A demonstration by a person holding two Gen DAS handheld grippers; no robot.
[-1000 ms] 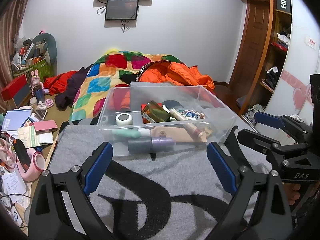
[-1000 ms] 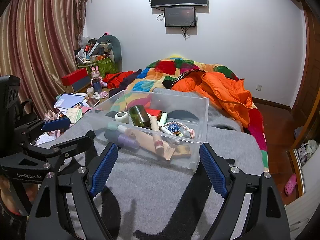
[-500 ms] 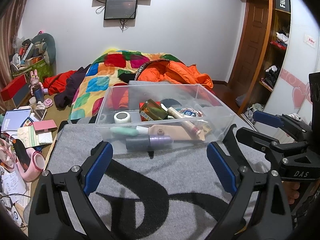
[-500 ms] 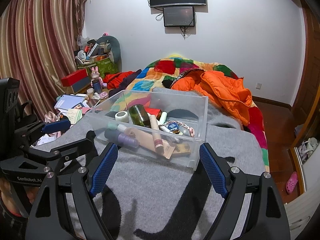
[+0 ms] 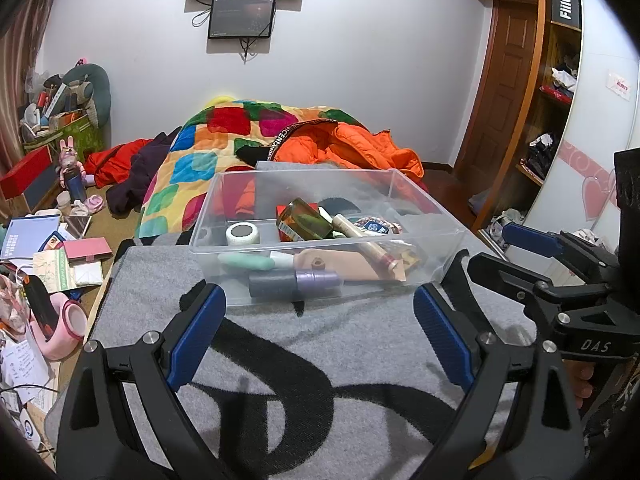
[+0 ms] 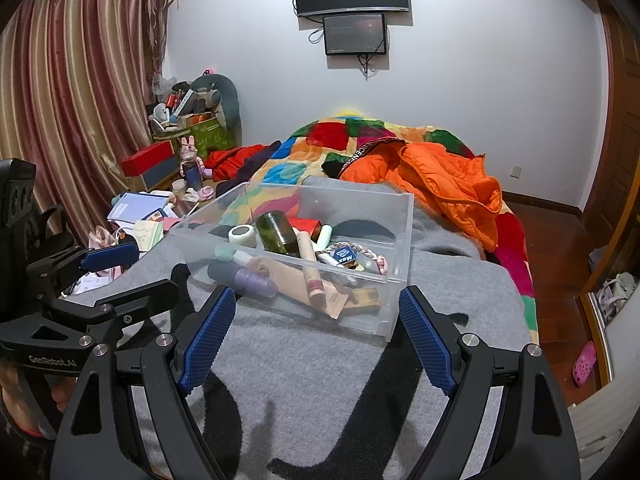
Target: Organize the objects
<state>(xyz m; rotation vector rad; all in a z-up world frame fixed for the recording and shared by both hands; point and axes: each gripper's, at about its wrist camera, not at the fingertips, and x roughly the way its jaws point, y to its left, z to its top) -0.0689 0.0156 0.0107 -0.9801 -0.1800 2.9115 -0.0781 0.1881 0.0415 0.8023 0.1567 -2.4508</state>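
Note:
A clear plastic bin [image 5: 436, 216] sits on a grey blanket [image 5: 304, 352] with black lettering. It holds several items: a brown glass bottle [image 5: 306, 222], a white tape roll [image 5: 243, 234], a purple-and-grey tube [image 5: 294, 282] and a tan flat piece [image 5: 344, 264]. The bin also shows in the right wrist view [image 6: 404, 240]. My left gripper [image 5: 320, 312] is open and empty, just short of the bin's near wall. My right gripper [image 6: 316, 314] is open and empty, at the bin's near right corner.
A bed with a patchwork quilt [image 5: 208, 160] and an orange jacket [image 5: 352, 148] lies behind the bin. Books, boxes and a pink item [image 5: 60, 324] clutter the floor at left. A wooden door and shelves [image 5: 552, 92] stand at right. Striped curtains [image 6: 76, 100] hang at far left.
Both grippers have eased slightly towards the bin; it looks a little larger. Both stay open and empty. Nothing in the bin has moved.

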